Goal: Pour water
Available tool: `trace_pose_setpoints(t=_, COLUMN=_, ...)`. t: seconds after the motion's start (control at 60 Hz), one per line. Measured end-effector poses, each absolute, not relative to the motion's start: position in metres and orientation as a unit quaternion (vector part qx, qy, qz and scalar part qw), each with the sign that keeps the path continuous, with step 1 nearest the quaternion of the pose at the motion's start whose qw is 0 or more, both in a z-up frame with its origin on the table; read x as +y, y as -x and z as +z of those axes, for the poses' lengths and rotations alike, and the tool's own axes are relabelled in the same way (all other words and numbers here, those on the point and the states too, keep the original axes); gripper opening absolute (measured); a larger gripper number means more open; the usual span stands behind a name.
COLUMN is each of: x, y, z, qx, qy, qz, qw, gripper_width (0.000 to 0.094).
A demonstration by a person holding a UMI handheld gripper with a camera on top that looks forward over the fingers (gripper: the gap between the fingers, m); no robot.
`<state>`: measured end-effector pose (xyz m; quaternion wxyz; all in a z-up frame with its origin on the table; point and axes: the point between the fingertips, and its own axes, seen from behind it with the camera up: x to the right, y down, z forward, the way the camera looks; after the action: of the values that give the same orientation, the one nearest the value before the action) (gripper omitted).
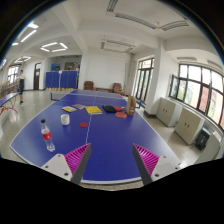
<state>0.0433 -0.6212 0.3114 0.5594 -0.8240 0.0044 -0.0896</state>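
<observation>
The gripper [110,158] hangs above the near end of a blue table [105,140], its two fingers spread wide apart with nothing between them. The pink pads [77,155] on their inner faces show clearly on both sides, and the stretch of blue tabletop between and just ahead of them is bare.

The table's near edge runs just under the fingertips, and its long sides taper away into the room. On the left side, not far from that edge and a little beyond the left finger, stands a clear water bottle [46,135] with a red cap. It is upright, long axis vertical, cap pointing up, resting on the table on its own and apart from both fingers.

Farther along, near the middle of the table, sits a small white cup [65,119], also upright with its mouth facing up. Beyond it lie a yellow sheet [93,110], a small red item [83,125] and a red flat object [121,115], with a brownish upright thing [131,103] near the far right edge; what it is cannot be told.

Around the table the pale floor [20,115] is open. Windows [192,88] line the right wall, and blue panels [66,78] stand against the far wall.
</observation>
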Motion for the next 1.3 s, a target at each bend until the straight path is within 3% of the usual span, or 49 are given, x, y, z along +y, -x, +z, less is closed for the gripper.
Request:
trace_pose_setpoints(t=0.1, x=-0.640, y=-0.044, z=0.307, qx=0.008, qy=0.832, qz=-0.099, qw=0.545, gripper_width=0.0851)
trace_pose_setpoints(t=0.233, x=-0.644, y=-0.037, z=0.267, qx=0.012, qy=0.843, qz=-0.106, qw=0.527, gripper_width=0.0854)
trace_pose_setpoints(t=0.333, x=-0.656, y=-0.014, z=0.212, qx=0.009, qy=0.848, qz=-0.107, qw=0.519, gripper_width=0.0851)
trace_pose_setpoints(t=0.35, x=-0.655, y=-0.011, z=0.216, qx=0.009, qy=0.850, qz=-0.107, qw=0.515, gripper_width=0.0850)
trace_pose_setpoints(t=0.367, x=-0.659, y=-0.004, z=0.192, qx=0.010, qy=0.851, qz=-0.107, qw=0.514, gripper_width=0.0849)
trace_pose_setpoints(t=0.433, x=-0.665, y=0.021, z=0.154, qx=0.012, qy=0.862, qz=-0.103, qw=0.495, gripper_width=0.0840)
trace_pose_setpoints(t=0.583, x=-0.661, y=0.113, z=0.086, qx=0.020, qy=0.878, qz=-0.071, qw=0.473, gripper_width=0.0843)
trace_pose_setpoints(t=0.717, x=-0.617, y=0.207, z=0.071, qx=0.014, qy=0.875, qz=-0.028, qw=0.483, gripper_width=0.0848)
trace_pose_setpoints(t=0.867, x=-0.528, y=0.288, z=0.085, qx=-0.003, qy=0.852, qz=0.001, qw=0.524, gripper_width=0.0849)
trace_pose_setpoints(t=1.05, x=-0.416, y=0.313, z=0.099, qx=-0.006, qy=0.821, qz=-0.003, qw=0.570, gripper_width=0.0844)
trace_pose_setpoints(t=1.167, x=-0.373, y=0.322, z=0.092, qx=-0.004, qy=0.812, qz=-0.017, qw=0.583, gripper_width=0.0739)
trace_pose_setpoints(t=1.233, x=-0.355, y=0.329, z=0.090, qx=-0.006, qy=0.807, qz=-0.023, qw=0.590, gripper_width=0.0523)
trace_pose_setpoints(t=1.3, x=-0.353, y=0.330, z=0.096, qx=-0.002, qy=0.798, qz=-0.030, qw=0.602, gripper_width=0.0470)
